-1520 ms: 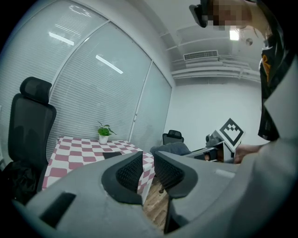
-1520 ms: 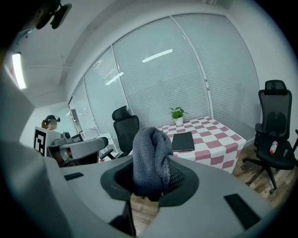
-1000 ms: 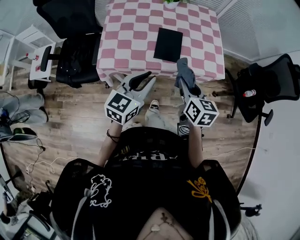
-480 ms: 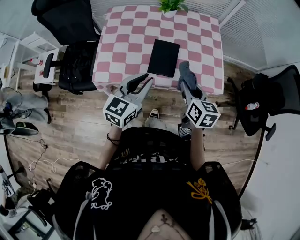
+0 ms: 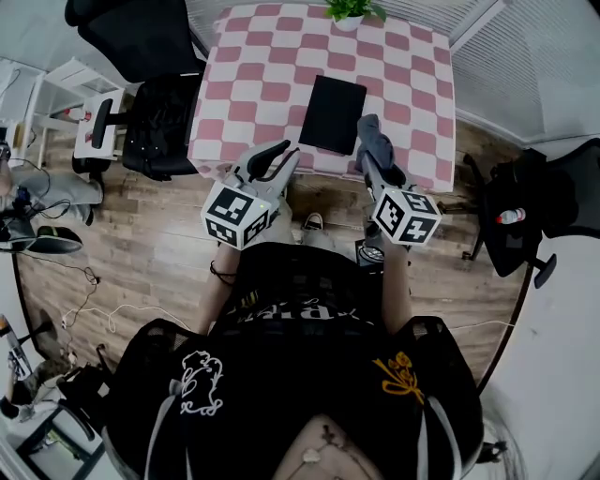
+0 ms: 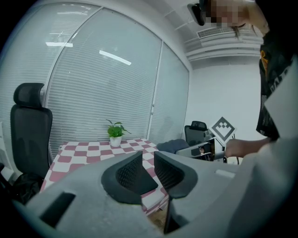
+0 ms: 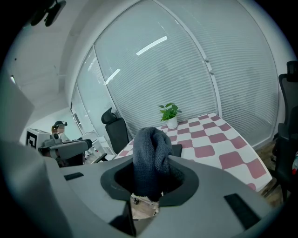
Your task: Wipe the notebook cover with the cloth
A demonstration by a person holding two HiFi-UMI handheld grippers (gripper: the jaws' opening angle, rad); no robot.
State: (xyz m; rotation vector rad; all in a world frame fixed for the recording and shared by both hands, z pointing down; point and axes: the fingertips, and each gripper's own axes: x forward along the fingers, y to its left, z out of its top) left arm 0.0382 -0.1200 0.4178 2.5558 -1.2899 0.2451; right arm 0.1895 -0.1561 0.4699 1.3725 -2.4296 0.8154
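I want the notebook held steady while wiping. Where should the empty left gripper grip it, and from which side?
Probably its near-left corner, coming from the left with the left gripper. The notebook lies flat and thin, so only an edge can be pinched, and that side leaves the cover free for the cloth.

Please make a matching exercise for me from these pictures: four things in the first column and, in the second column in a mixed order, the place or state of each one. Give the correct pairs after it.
Things
1. notebook
2. cloth
3. potted plant
4. left gripper

Place or state
A. clamped in the right gripper
B. jaws apart, nothing between them
C. lying flat on the checked table, towards its near edge
D. standing at the table's far edge

Pairs: 1-C, 2-A, 3-D, 4-B
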